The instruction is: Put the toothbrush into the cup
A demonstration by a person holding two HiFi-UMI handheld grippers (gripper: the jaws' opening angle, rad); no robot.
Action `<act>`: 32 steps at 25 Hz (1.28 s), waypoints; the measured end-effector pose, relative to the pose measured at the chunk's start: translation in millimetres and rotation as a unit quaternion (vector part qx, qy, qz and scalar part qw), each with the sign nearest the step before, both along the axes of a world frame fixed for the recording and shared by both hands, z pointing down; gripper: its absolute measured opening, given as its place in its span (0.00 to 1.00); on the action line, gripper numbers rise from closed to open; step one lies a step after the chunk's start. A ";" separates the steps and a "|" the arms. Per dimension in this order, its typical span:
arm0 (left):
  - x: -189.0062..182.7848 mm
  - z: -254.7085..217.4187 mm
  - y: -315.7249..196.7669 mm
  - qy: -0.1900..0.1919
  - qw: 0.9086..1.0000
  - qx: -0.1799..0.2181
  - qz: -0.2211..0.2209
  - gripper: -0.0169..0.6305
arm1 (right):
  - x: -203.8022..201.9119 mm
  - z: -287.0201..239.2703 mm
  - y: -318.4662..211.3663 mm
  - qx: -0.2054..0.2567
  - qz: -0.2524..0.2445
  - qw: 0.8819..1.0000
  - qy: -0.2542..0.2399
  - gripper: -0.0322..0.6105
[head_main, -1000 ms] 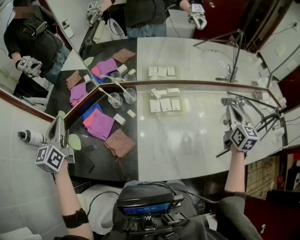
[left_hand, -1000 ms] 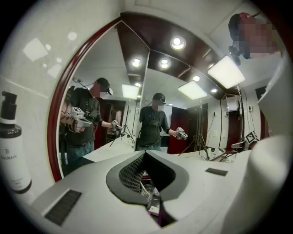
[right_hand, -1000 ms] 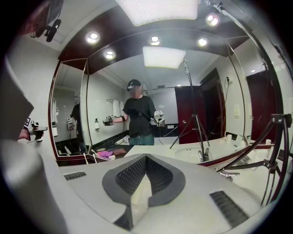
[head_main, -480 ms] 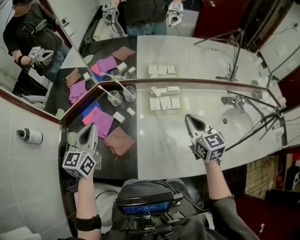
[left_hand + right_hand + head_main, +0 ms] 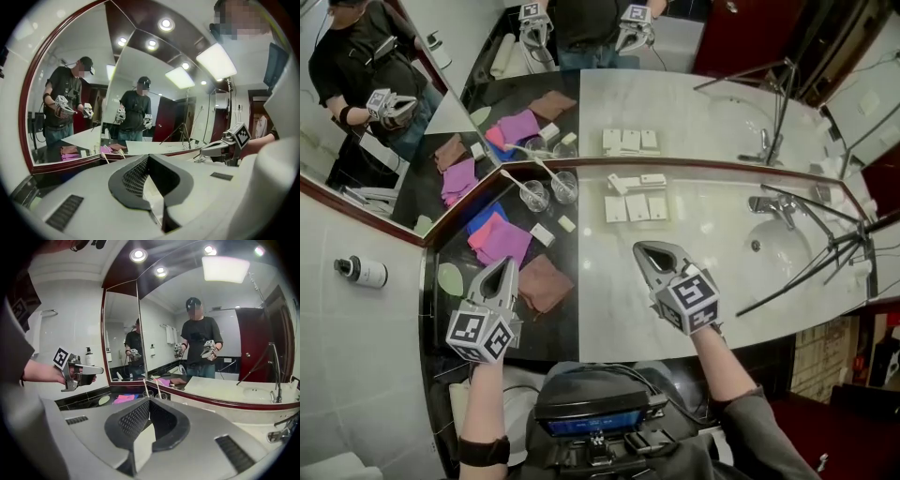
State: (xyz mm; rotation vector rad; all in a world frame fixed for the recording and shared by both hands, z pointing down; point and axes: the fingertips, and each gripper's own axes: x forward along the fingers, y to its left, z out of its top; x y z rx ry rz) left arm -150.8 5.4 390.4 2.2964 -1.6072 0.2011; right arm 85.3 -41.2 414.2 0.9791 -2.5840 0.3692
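Left gripper [image 5: 504, 267]: I hold its jaws pressed together, with nothing between them. It hangs over the dark counter [image 5: 553, 328], just beside a brown cloth.
Right gripper [image 5: 647, 253]: its jaws are pressed together too, and it holds nothing. It hangs over the white marble counter [image 5: 609, 300].
Brown cloth [image 5: 546, 281]: it lies flat on the dark counter, to the right of my left gripper.
Pink cloth [image 5: 502, 241]: it lies behind the brown one, partly on top of a blue cloth [image 5: 481, 220].
Green oval thing [image 5: 450, 278]: it lies at the left edge of the dark counter, near my left gripper.
Glass cups [image 5: 532, 199]: two clear cups stand side by side at the back of the dark counter, close to the mirror [image 5: 694, 103].
Toothbrushes [image 5: 514, 183]: one white toothbrush stands in each cup and leans to the left. They are well apart from both grippers.
White packets [image 5: 637, 206]: they lie in a row on the marble, behind my right gripper.
Tap [image 5: 773, 204]: it stands at the far right, over the round sink [image 5: 783, 258].
Black stand legs [image 5: 825, 253]: they reach across the sink.
Small bottle [image 5: 358, 272]: it is at the far left, on the white wall side.
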 end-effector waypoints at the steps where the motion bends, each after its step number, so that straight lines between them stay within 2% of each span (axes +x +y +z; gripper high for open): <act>1: 0.3 2.3 -1.3 -0.001 1.000 -0.001 0.001 0.03 | -6.3 3.0 -3.0 0.001 -0.007 1.000 0.005 0.08; 4: -0.3 10.3 -7.7 -0.008 1.000 -0.005 0.006 0.03 | -32.3 14.3 -16.4 0.011 -0.034 0.999 0.028 0.10; 7: -3.6 21.6 -16.8 -0.013 1.000 -0.004 0.008 0.03 | -66.7 28.0 -36.0 0.024 -0.069 0.996 0.051 0.23; 14: -13.8 48.9 -46.1 -0.029 0.999 -0.013 0.009 0.03 | -143.0 69.9 -108.5 0.033 -0.106 0.990 0.092 0.36; 22: -20.6 81.5 -94.7 -0.030 0.999 -0.023 0.012 0.03 | -198.2 120.5 -195.4 0.023 -0.109 0.983 0.143 0.39; 32: -24.4 125.7 -134.3 -0.019 0.999 -0.035 0.016 0.03 | -233.9 191.9 -237.7 -0.007 -0.130 0.973 0.190 0.38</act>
